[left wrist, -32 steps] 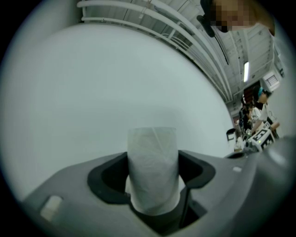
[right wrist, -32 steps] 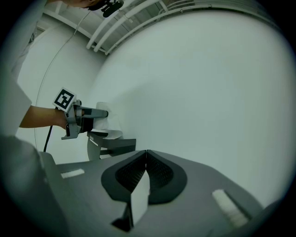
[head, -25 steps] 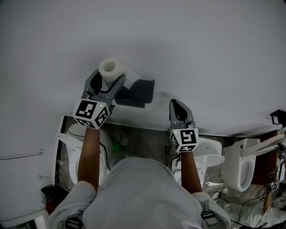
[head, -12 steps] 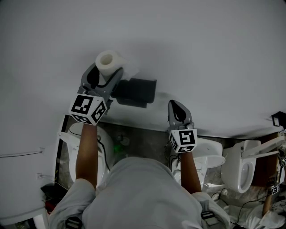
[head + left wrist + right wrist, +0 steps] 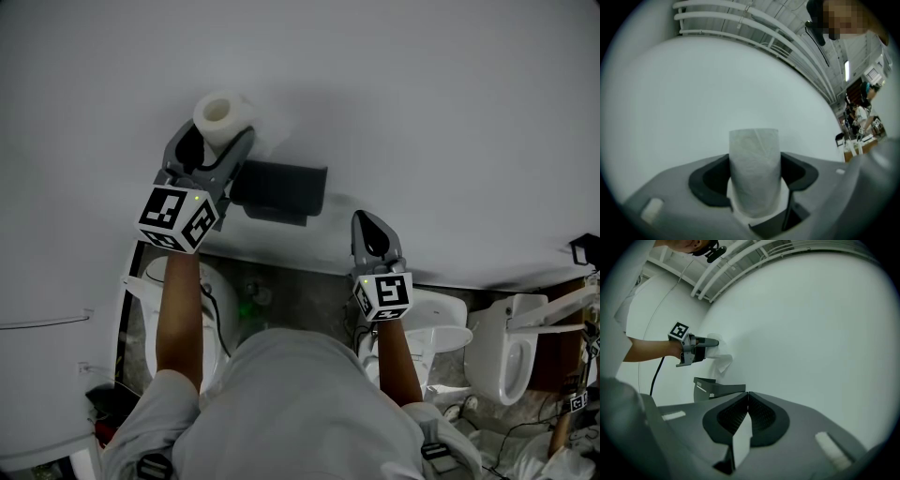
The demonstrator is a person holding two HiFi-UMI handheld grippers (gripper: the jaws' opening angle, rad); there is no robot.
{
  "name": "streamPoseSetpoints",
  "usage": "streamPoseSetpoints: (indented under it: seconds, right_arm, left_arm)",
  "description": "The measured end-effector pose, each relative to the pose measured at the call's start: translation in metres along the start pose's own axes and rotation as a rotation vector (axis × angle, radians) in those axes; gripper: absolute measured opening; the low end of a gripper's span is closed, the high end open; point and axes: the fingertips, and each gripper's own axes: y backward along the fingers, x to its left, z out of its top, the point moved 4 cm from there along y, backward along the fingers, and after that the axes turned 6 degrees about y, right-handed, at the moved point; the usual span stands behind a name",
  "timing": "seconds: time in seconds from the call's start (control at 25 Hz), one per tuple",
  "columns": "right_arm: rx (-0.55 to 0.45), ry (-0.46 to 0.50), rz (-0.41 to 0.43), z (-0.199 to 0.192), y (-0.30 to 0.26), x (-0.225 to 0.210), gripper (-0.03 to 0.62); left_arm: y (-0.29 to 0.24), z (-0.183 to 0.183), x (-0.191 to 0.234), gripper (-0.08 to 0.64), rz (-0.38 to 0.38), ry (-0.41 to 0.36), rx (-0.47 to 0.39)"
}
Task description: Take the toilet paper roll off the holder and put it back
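Note:
In the head view a white toilet paper roll [image 5: 223,114] stands clear of the dark holder [image 5: 281,190] on the wall, above it and to its left. My left gripper [image 5: 217,141] is shut on the roll, jaws wide on either side of it. The left gripper view shows the roll [image 5: 754,164] upright between the dark pads, a white wall behind. My right gripper [image 5: 373,225] hangs below and right of the holder, shut with nothing in it. The right gripper view shows its pads [image 5: 748,399] meeting, and farther off the holder [image 5: 715,389] with a loose paper tail [image 5: 723,363] above it.
The white wall [image 5: 450,122] fills the upper part of the head view. Below stand a toilet [image 5: 155,319] on the left and another [image 5: 511,347] on the right, with cables on the floor. The person's grey-clad body fills the bottom centre.
My left gripper has risen with the roll, up and slightly left, away from the holder. The right gripper has stayed where it was.

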Motion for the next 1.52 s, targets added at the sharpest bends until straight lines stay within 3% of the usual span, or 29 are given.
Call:
streamPoseSetpoints:
  seconds: [0.76, 1.52]
  right_arm:
    - [0.000, -0.011, 0.008, -0.003, -0.001, -0.001, -0.002]
    - [0.023, -0.010, -0.001, -0.008, 0.003, -0.006, -0.002]
  left_arm:
    - [-0.006, 0.032, 0.003, 0.313, 0.004, -0.024, -0.039]
    - [-0.008, -0.022, -0.008, 0.313, -0.026, 0.049, 0.032]
